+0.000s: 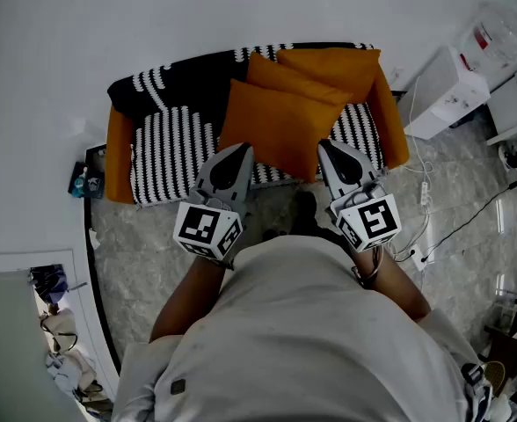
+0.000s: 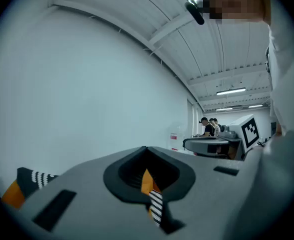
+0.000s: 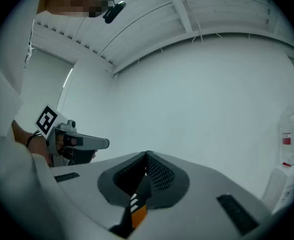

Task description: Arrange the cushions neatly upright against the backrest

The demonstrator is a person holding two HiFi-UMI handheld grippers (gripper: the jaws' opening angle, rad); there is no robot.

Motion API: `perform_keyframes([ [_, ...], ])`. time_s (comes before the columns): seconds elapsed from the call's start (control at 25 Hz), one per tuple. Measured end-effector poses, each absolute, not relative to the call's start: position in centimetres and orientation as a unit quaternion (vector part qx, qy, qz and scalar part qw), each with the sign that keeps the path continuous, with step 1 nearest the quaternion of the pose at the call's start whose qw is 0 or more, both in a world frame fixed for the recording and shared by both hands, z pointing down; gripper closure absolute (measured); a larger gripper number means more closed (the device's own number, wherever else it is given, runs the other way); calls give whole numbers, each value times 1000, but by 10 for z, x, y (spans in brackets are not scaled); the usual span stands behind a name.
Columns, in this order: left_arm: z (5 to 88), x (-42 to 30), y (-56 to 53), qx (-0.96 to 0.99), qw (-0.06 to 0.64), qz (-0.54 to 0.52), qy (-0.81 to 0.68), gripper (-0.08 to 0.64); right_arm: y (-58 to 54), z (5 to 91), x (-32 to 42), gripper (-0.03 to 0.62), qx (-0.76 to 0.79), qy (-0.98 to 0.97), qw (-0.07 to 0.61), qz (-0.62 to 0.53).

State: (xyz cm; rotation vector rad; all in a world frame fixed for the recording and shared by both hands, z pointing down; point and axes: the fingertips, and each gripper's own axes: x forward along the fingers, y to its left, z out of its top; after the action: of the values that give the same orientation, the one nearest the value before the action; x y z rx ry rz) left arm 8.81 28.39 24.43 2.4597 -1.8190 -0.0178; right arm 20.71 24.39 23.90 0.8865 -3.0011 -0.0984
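A small sofa point(image 1: 166, 139) with a black-and-white striped cover and orange arms stands against the white wall. Three orange cushions are heaped on its right half: a big one in front point(image 1: 280, 126), one behind it point(image 1: 295, 81), and one at the back right corner point(image 1: 333, 67). They lean crookedly over each other. My left gripper point(image 1: 239, 153) and right gripper point(image 1: 329, 148) are held level, side by side, just short of the seat's front edge. Both are shut with nothing in them. In each gripper view only a sliver of orange and stripes point(image 2: 152, 194) shows below the closed jaws.
A white appliance point(image 1: 447, 90) stands right of the sofa, with a power strip and cables point(image 1: 423, 192) on the marble floor. Blue bottles point(image 1: 87, 183) sit by the sofa's left arm. People point(image 2: 209, 126) stand far off in the left gripper view.
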Motion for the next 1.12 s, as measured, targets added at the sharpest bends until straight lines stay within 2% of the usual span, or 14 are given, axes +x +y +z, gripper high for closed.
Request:
perform_keyframes([
  [0.72,254,80,276,798,56,-5,-600,551,232,248,199,569,272,-962,17,-23],
  [1.12,269,91,224,800,74,4,-595,551,181,262,210,569,265,-964,25,-4],
])
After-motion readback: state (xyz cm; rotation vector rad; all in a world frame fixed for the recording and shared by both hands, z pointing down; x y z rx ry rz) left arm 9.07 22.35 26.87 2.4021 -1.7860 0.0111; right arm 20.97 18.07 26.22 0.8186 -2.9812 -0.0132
